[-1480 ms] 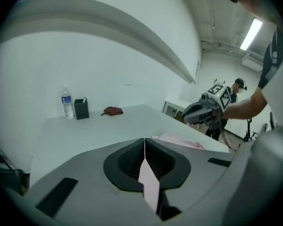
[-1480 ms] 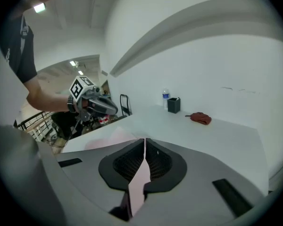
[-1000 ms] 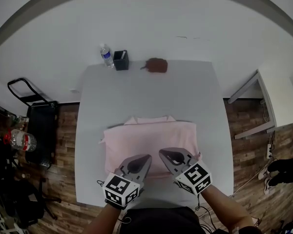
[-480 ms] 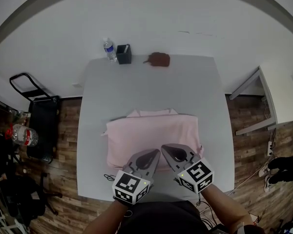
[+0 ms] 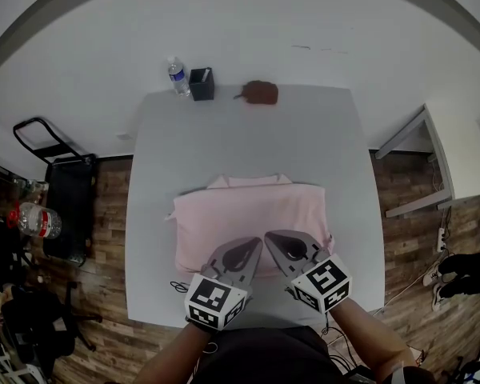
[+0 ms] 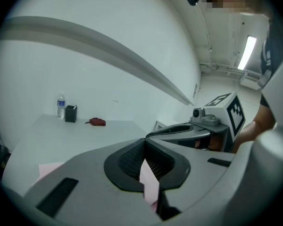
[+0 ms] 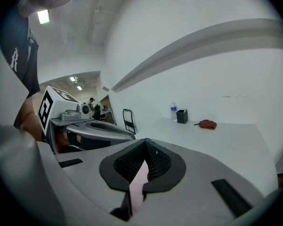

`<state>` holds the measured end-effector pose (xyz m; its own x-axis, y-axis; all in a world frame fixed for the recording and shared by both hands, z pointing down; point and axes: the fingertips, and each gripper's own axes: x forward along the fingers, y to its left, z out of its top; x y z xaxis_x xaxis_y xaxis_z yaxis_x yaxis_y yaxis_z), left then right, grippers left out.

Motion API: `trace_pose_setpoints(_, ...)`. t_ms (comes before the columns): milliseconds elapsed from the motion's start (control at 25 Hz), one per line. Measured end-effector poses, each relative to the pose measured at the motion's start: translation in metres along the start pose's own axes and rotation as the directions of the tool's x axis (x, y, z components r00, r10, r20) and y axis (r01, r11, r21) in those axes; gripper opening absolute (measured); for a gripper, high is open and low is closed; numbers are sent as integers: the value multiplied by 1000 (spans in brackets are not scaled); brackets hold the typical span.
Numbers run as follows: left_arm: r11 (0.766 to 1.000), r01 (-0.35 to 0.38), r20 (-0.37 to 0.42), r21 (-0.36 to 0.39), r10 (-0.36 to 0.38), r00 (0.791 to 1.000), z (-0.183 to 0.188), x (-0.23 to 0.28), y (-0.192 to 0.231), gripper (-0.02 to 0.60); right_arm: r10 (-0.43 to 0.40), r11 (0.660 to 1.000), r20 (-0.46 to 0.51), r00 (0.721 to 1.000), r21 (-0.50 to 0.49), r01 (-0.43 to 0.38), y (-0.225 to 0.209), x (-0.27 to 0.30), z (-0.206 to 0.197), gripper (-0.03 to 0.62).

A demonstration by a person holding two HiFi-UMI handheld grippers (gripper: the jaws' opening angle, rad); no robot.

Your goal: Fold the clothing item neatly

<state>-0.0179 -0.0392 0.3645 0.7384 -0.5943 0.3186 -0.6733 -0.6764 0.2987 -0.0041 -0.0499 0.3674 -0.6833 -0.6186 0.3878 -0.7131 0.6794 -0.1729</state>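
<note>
We are pinching the near edge of the pink shirt (image 5: 248, 213) with the left gripper (image 5: 253, 250) and right gripper (image 5: 273, 240), each one's fingers (image 6: 127, 161) pressing on a fold of cloth. The shirt is lying folded on the near half of the surface (image 5: 248, 138). A bottle (image 5: 176, 76), cup (image 5: 201, 84) and brown pouch (image 5: 260, 93) are sitting along the far edge.

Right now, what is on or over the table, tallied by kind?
garment: 1
bottle: 1
black cup: 1
brown pouch: 1
grippers: 2 (left gripper, right gripper, both shut on the garment)
total: 6
A small dark squiggle near the left gripper is too unclear to count.
</note>
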Motion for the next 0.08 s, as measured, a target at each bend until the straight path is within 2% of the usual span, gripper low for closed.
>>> trace_pose_setpoints(80,1000,-1,2,3,1,1000,1,1,2,6,-3,1000,-1,1000,1,3,-2,1,0,14)
